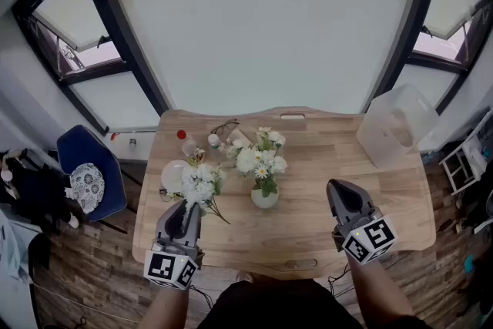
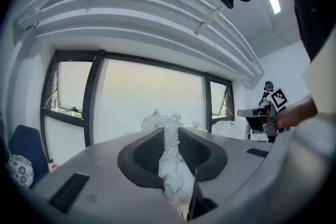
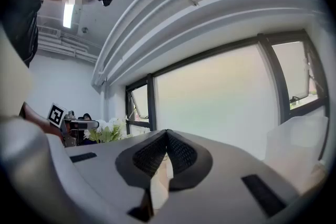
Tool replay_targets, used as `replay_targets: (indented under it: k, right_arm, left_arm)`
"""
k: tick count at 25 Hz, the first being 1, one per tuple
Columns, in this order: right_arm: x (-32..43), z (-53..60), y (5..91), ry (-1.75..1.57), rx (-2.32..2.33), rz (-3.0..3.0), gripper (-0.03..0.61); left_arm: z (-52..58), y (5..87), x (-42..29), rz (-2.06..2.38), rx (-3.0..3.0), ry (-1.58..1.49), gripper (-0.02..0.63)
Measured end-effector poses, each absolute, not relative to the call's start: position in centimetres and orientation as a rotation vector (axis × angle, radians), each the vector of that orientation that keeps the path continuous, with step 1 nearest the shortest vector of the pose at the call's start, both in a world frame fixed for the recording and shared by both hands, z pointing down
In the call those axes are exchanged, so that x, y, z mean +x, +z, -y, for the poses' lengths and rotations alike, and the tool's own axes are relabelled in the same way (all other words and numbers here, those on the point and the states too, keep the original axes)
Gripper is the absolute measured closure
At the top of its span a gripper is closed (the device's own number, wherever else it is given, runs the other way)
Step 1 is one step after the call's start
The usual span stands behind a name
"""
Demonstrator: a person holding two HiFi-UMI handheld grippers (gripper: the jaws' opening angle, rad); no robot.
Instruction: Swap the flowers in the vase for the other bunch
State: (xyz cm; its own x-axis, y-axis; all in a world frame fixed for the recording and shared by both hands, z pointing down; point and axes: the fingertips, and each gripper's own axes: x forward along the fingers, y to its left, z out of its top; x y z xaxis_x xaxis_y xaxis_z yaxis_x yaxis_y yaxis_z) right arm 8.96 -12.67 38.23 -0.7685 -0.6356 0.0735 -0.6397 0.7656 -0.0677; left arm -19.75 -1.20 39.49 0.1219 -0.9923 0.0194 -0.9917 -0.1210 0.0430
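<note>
A small white vase stands mid-table and holds white flowers with green leaves; they also show at the left of the right gripper view as flowers. A second bunch of white flowers lies on the wooden table left of the vase, its stems trailing toward me. My left gripper is level just short of that bunch. Its jaws stand a narrow slit apart and white blossom fills the slit; a grip cannot be made out. My right gripper hovers right of the vase, shut and empty.
A clear plastic box sits at the table's back right corner. Behind the bunches are a white plate, small bottles and glasses. A blue chair stands left of the table, with large windows behind.
</note>
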Motion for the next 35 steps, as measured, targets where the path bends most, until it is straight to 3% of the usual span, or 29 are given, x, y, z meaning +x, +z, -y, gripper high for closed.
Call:
replay_targets:
  k: [24, 25, 28, 35]
  right_arm:
    - [1.8, 14.6, 38.7, 0.148, 0.841, 2.937, 0.547]
    - [1.0, 14.7, 38.7, 0.144, 0.814, 2.942, 0.530]
    - [-1.0, 14.7, 38.8, 0.131, 0.741, 2.946, 0.401]
    - [-3.9, 14.7, 39.5, 0.113, 0.653, 2.933, 0.292]
  left_arm:
    - [2.9, 40.5, -22.5, 2.047, 2.276, -0.014, 0.535]
    - [3.0, 40.7, -22.6, 2.046, 2.273, -0.012, 0.535]
    - [3.3, 41.1, -23.1, 2.048, 2.257, -0.016, 0.535]
    - [3.5, 41.4, -24.1, 2.064, 2.226, -0.018, 0.535]
